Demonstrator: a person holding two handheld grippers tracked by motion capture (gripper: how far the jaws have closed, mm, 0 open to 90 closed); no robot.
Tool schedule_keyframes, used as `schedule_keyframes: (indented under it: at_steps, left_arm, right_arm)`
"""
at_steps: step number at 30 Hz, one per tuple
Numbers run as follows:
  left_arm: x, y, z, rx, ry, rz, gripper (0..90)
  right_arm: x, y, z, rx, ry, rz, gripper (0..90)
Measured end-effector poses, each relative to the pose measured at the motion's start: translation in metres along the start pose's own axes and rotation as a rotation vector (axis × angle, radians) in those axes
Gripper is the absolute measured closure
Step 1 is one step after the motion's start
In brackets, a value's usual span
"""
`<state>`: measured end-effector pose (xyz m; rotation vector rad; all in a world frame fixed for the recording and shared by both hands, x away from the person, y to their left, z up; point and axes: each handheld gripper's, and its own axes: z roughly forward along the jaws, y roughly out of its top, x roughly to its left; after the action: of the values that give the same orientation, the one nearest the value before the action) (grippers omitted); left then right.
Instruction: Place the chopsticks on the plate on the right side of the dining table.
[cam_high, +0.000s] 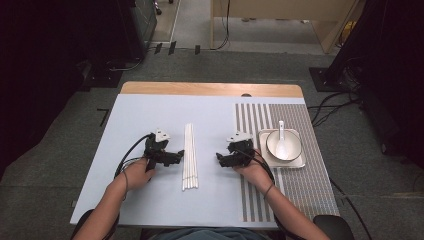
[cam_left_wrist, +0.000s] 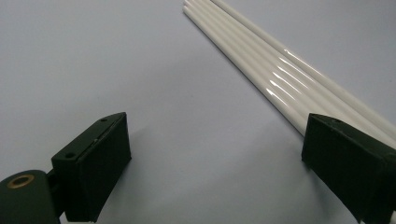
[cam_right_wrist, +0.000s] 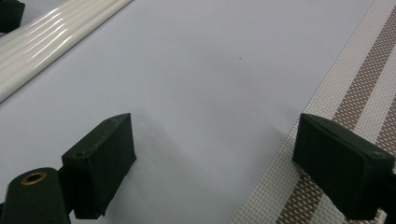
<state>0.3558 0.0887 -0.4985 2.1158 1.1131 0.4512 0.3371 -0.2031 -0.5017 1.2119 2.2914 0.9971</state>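
left hand-held gripper (cam_high: 172, 156): jaws wide | right hand-held gripper (cam_high: 223, 159): jaws wide

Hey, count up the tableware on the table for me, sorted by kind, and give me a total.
White chopsticks: 4, lying side by side in a bundle
White bowl: 1
White spoon: 1, resting in the bowl
Square tray: 1, under the bowl
Striped placemat: 1
Total: 8
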Motion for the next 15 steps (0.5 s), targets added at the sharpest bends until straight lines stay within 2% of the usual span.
schedule_keyframes:
  at_steps: [15]
  left_arm:
    - [-0.0003, 0.0002, 0.0002, 0.000, 0.002, 0.002, 7.9]
  right_arm:
    - [0.0003, -0.0002, -0.0001, -0.001, -0.002, 0.000, 12.2]
